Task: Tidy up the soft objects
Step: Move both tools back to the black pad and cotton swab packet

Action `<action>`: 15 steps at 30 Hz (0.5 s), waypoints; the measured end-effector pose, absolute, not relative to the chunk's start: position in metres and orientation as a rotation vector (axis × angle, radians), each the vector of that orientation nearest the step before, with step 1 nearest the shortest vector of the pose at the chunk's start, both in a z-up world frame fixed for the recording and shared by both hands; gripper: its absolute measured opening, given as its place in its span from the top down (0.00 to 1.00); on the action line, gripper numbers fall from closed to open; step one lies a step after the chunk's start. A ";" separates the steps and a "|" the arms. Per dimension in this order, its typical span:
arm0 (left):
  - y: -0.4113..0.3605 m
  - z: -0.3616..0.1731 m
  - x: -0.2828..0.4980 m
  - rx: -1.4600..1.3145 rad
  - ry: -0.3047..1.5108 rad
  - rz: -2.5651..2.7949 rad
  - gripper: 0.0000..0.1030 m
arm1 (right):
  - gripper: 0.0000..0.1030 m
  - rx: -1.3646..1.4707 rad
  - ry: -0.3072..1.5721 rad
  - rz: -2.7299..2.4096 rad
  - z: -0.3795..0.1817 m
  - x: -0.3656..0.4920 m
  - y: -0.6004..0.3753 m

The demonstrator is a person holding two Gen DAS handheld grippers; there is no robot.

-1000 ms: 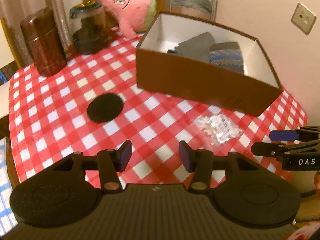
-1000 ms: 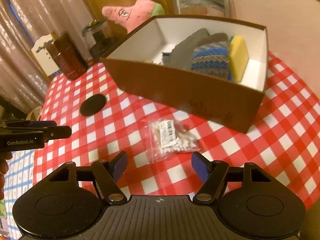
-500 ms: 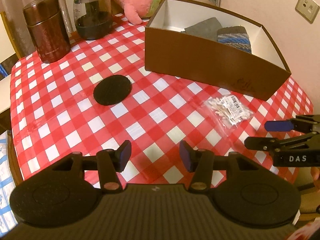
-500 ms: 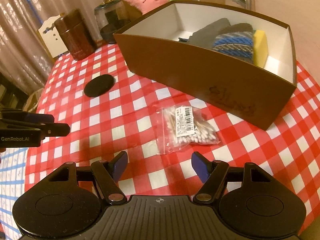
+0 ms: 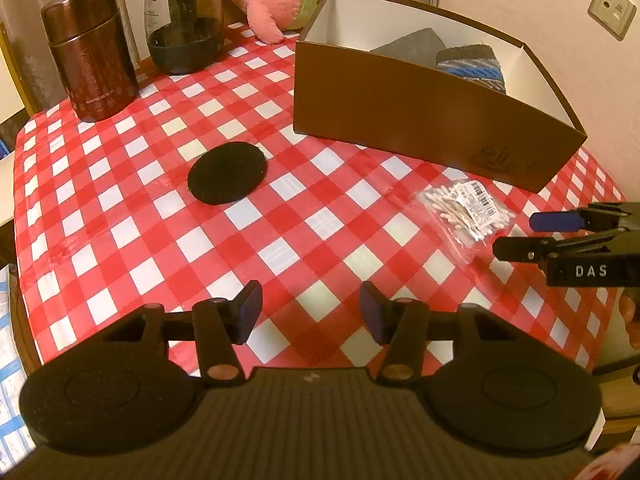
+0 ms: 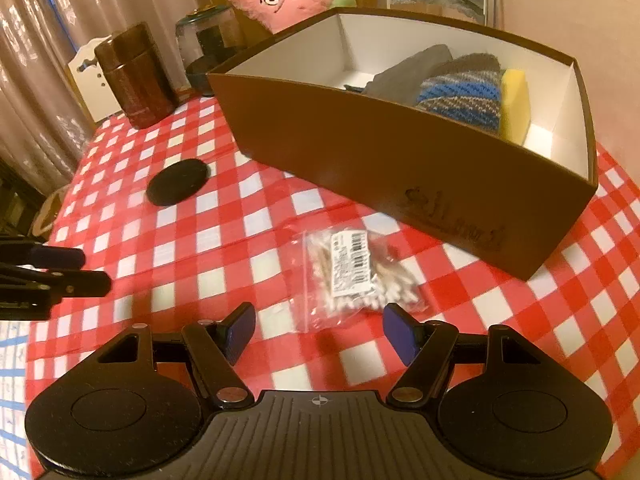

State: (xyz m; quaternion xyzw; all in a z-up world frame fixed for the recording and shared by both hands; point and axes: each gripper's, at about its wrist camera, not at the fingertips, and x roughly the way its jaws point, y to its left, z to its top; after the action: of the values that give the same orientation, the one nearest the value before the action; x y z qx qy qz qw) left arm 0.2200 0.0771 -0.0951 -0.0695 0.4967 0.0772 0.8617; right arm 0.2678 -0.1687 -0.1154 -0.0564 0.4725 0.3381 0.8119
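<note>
The bench, spread with a red-and-white checked cloth, carried every item. Largest upon it was an open brown cardboard box with a white interior, standing at the far right. Inside the box lay a grey cloth, a striped blue-and-grey knit piece and a yellow sponge set against the knit piece. Behind the box, at the far edge, a pink plush toy leaned toward the wall. Left of the toy stood a clear jar with dark contents and, beside it, a brown cylindrical canister. A flat black round pad lay on the cloth, well apart from the box. A small clear bag of cotton swabs with a barcode label lay just in front of the box's near wall.

The right claw hung just short of the bag, its blue pads spread wide and gripping nothing. The left claw hung over bare cloth, its pads likewise parted and empty.
</note>
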 end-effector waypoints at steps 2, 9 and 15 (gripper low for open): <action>0.080 -0.097 0.220 -0.145 1.041 0.165 0.51 | 0.32 -0.129 0.996 0.721 -0.117 0.272 -0.169; 0.090 -0.103 0.220 -0.152 1.035 0.172 0.51 | 0.32 -0.145 0.968 0.709 -0.128 0.292 -0.168; 0.096 -0.109 0.222 -0.148 1.016 0.164 0.51 | 0.32 -0.182 0.985 0.712 -0.146 0.308 -0.158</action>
State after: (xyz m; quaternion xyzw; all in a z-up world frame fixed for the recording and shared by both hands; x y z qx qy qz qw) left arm 0.2221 0.0963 -0.1086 -0.0706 0.4852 0.0785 0.8680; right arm 0.3075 -0.1582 -0.1463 -0.0852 0.4621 0.3340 0.8171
